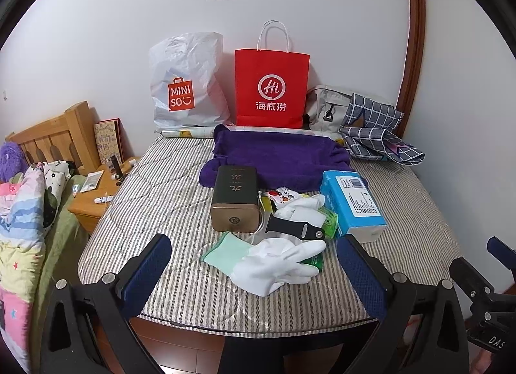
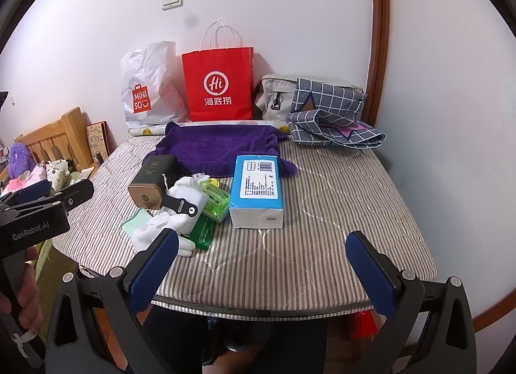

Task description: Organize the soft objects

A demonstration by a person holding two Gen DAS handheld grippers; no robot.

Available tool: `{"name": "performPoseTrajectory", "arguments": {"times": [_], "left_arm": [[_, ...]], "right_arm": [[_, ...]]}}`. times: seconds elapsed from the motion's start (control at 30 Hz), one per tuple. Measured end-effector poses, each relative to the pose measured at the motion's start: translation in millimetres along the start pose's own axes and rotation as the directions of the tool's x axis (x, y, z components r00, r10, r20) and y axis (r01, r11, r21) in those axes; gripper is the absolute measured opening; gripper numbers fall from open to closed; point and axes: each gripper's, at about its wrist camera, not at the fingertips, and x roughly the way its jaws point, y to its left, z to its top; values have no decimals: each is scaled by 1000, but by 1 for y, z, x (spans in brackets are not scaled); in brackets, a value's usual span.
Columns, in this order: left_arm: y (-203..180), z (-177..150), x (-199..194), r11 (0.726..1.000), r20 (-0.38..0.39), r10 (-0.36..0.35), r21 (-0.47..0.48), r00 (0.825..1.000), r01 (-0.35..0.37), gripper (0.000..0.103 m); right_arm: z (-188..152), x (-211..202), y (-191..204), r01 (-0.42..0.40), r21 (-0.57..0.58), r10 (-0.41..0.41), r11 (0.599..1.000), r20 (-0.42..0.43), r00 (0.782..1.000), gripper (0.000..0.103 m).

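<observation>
Nothing appears sorted yet: my left gripper and right gripper hover with jaws wide and empty above the bed's near edge, white gloves still jumbled among boxes mid-mattress.

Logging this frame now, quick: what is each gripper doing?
Left gripper: open, holding nothing, above the white glove.
Right gripper: open, holding nothing, over the mattress.
</observation>
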Motion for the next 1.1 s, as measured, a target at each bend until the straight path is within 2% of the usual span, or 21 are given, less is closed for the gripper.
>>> {"name": "performPoseTrajectory", "arguments": {"times": [0.17, 0.4, 0.53, 0.77, 0.97, 1.1], "left_arm": [[-1, 0, 4, 1000, -3, 10, 5, 1000, -10, 103], [4, 2, 18, 1000, -21, -14, 2, 1000, 14, 103], [12, -1, 37, 1000, -40, 20, -4, 999, -20, 103], [40, -20, 94, 996, -155, 60, -49, 986, -69, 103], [50, -37, 128, 995, -222, -53, -97, 974, 32, 103], [37, -44, 148, 995, -256, -79, -77, 963, 61, 103]], "right_arm": [[1, 1, 0, -4, 0, 4, 1000, -1, 1000, 102], [5, 7, 1, -11, -2, 11, 1000, -6, 1000, 102], [6, 19, 0, -18, 2, 18, 1000, -17, 1000, 102], [-2, 64, 3, -15, -9, 14, 1000, -93, 996, 98], [-10, 105, 11, -34, -16, 30, 999, -171, 985, 96], [-17, 131, 19, -46, -34, 38, 998, -209, 977, 96]]}}
